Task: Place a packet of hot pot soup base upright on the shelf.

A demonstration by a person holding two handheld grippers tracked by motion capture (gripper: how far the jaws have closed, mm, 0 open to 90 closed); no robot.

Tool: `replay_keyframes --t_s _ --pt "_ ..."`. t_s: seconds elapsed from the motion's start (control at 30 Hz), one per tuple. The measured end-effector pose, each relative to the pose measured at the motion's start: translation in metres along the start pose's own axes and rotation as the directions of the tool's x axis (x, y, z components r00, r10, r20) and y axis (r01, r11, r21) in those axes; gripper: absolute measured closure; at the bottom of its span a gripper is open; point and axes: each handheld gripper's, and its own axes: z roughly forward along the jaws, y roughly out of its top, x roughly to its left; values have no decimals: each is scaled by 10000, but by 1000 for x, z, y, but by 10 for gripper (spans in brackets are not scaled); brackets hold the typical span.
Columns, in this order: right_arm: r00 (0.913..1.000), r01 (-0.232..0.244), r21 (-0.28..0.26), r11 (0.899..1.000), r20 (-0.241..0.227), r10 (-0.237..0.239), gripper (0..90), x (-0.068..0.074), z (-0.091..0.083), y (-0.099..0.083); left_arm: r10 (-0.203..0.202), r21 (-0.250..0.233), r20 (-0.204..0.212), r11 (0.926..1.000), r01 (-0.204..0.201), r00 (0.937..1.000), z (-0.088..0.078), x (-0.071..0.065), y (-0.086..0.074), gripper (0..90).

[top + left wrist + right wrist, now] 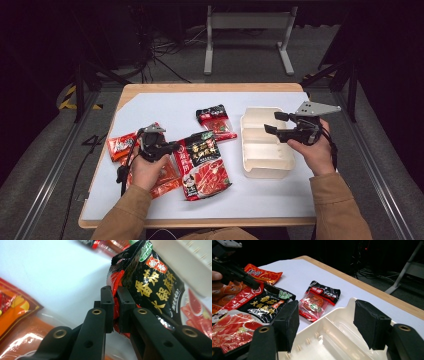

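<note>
High view: the surface (150, 102) carries a white divided tray (265, 145) at about three o'clock and the large black-and-red sauce pouch (202, 167) at centre, its long axis running roughly twelve to six. The left tool (172, 146) is clamped on the pouch's upper left edge (117, 293), lifting that corner. The right tool (270, 122), jaws apart and empty, hovers over the tray's far end. From the grip, the tray lies toward three o'clock, just beside the pouch; the left hand is nearer.

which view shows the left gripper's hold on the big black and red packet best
The left gripper view: its fingers pinch the packet edge up close. The high view shows the left gripper small; the right gripper view shows it far off.
</note>
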Motion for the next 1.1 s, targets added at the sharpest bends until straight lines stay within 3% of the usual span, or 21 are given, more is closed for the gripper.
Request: replay_keyframes --t_s 0.4,0.5,0.87,0.9,1.0,1.07,1.1 --pt "10000 64 -148 9999 -27 -64 384 3 -3 3 1035 -954 329 9904 -999 9941 -28 -31 14 865" --pt "9999 110 -187 9998 -49 -111 386 4 -3 4 1468 -1254 397 9821 -1408 9884 -36 -44 17 866" --pt "9994 236 -386 9990 -233 -245 381 10 -8 9 2330 -1996 467 9550 -2195 9713 -60 -79 23 866" --pt "9993 243 -414 9988 -285 -255 380 11 -7 10 2555 -2029 405 9487 -2424 9660 -62 -82 24 866" --pt "9985 313 -466 9984 -428 -333 377 14 -8 12 2832 -2082 303 9398 -2711 9586 -66 -90 24 866" --pt "9980 371 -488 9981 -500 -395 375 17 -8 14 2977 -2237 274 9323 -2844 9543 -69 -96 24 867" --pt "9974 452 -486 9978 -537 -478 374 21 -9 16 2977 -2237 274 9323 -2844 9543 -69 -96 24 867"
